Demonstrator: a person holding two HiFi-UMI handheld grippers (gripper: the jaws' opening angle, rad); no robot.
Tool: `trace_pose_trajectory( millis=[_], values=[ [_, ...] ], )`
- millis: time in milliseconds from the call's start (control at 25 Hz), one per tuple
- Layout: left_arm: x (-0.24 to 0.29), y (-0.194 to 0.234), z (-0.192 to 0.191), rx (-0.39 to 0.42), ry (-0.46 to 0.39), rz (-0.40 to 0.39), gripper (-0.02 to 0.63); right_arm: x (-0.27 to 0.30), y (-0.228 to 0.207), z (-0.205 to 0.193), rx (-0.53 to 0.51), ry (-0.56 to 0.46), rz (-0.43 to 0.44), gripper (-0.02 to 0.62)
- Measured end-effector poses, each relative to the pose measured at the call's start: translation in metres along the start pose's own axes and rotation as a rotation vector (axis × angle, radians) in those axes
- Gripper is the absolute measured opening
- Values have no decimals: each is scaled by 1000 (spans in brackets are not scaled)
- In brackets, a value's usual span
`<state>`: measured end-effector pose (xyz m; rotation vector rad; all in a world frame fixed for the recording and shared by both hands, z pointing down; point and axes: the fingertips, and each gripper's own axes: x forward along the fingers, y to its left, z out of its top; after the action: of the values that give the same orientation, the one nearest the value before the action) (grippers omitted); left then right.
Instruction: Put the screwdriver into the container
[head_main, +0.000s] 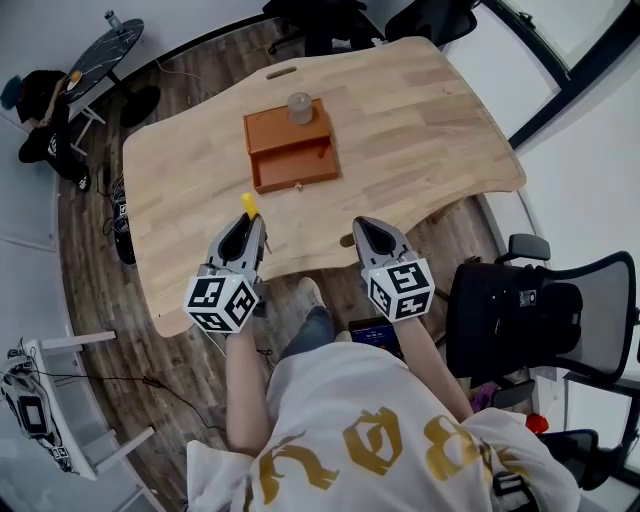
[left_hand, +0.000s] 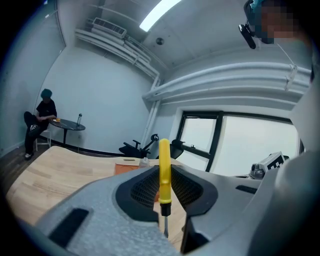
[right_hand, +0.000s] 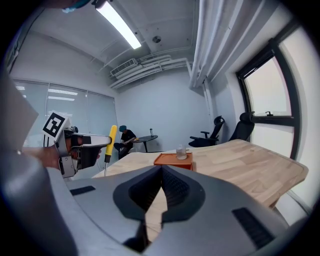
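1. The left gripper (left_hand: 162, 176) is clamped on the screwdriver (left_hand: 164, 162). Its two jaws press on the lower part of the yellow handle.
2. The screwdriver stands upright in that grip. The handle end is up, and the thin metal shaft points down below the jaws.
3. In the head view, the held screwdriver is above the near part of the wooden table (head_main: 420, 120). It is on the person's side of the orange container (head_main: 295, 165) and clear of it.
4. The container lies flat near the middle of the table. A small clear jar (head_main: 300, 107) stands at its far end, and the nearer section is open.
5. The right gripper (right_hand: 161, 169) holds nothing. Its jaw tips are together, and only the tabletop shows past them.
6. The right gripper is beside the left one at the table's near edge, and the two are apart.
7. A black office chair (head_main: 520, 310) stands to the right of the person.
8. A seated person (left_hand: 42, 117) is at a small round table (head_main: 105, 45) in the far corner.
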<state>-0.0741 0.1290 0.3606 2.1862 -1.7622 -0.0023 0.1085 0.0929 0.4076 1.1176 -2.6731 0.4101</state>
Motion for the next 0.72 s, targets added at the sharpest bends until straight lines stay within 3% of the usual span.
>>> trace_pose_trajectory(
  millis=[320, 720],
  values=[
    [84, 61, 4, -55, 68, -35, 74, 83, -30, 9, 22, 78, -42, 11],
    [144, 123, 2, -91, 117, -69, 74, 156, -46, 7, 33, 139, -74, 11]
  ],
)
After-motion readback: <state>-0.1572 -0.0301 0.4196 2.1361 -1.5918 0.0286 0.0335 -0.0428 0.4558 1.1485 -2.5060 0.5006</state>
